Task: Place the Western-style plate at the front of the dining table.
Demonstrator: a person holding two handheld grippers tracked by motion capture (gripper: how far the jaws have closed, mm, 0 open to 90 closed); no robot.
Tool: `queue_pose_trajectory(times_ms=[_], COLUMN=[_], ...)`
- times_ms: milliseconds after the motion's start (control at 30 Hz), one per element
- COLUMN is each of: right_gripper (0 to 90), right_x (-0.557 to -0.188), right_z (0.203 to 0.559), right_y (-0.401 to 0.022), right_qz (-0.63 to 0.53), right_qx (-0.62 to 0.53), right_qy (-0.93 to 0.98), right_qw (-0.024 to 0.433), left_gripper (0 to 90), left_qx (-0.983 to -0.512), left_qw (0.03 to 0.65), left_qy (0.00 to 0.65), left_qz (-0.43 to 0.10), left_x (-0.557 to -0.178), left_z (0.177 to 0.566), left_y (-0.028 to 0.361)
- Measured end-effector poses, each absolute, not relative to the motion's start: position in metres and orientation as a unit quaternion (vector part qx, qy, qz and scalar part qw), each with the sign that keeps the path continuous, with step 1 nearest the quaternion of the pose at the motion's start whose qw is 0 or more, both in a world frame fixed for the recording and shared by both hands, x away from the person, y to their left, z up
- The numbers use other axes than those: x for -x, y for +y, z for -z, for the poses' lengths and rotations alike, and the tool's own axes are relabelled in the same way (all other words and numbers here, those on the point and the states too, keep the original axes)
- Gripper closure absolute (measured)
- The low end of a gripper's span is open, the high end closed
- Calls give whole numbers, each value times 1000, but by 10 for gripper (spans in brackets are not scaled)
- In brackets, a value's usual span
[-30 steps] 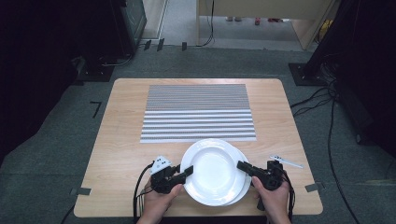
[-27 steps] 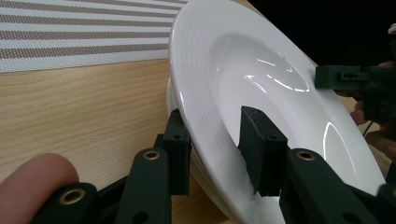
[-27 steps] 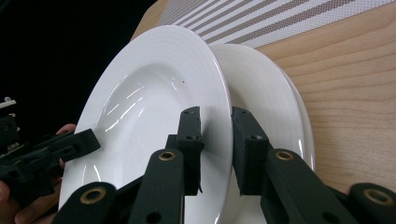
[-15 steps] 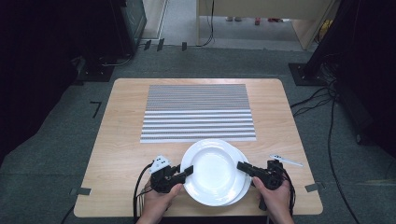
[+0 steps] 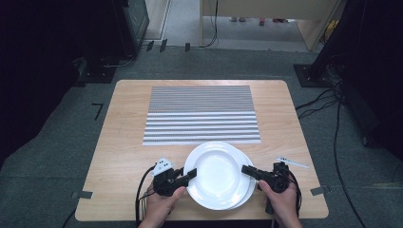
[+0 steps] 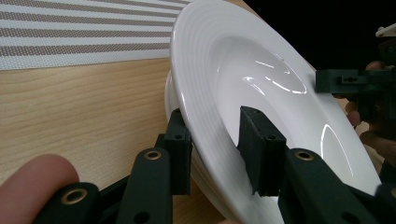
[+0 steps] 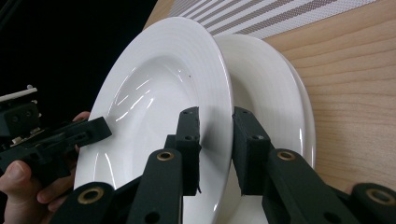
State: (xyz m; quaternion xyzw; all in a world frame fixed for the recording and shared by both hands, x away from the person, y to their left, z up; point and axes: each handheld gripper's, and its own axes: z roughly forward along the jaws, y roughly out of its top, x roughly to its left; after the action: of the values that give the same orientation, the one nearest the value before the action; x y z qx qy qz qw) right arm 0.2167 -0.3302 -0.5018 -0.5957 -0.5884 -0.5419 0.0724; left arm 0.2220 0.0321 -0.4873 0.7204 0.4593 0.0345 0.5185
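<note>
High view: top plate (image 5: 216,173) sits on a lower plate (image 5: 248,187), both at the near edge of the table (image 5: 123,142), just in front of the striped mat (image 5: 202,114). Left gripper (image 5: 187,175) at the top plate's left rim, right gripper (image 5: 248,171) at its right rim.

Left gripper view: left gripper (image 6: 217,144) clamped on the top plate (image 6: 261,93) rim, one pad above, one below.

Right gripper view: right gripper (image 7: 215,140) clamped on the top plate (image 7: 154,93) rim; lower plate (image 7: 271,93) behind it.
</note>
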Motion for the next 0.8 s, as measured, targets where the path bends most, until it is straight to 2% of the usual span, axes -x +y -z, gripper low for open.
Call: queue_pose_trajectory(times_ms=[567,800], right_gripper=[729,764], right_x=[-216,-216], right_z=[501,500], right_y=[-333,-332], right_qz=[539,535], right_qx=[574,582], right_qy=[-610,-607], right_qw=[86,84], left_gripper=[660,664], left_qx=[-719,-718], left_qw=[518,519], left_qy=[462,463], left_qz=[-35,-30], left_x=[-223,-223], left_z=[488,488], left_y=[33,34])
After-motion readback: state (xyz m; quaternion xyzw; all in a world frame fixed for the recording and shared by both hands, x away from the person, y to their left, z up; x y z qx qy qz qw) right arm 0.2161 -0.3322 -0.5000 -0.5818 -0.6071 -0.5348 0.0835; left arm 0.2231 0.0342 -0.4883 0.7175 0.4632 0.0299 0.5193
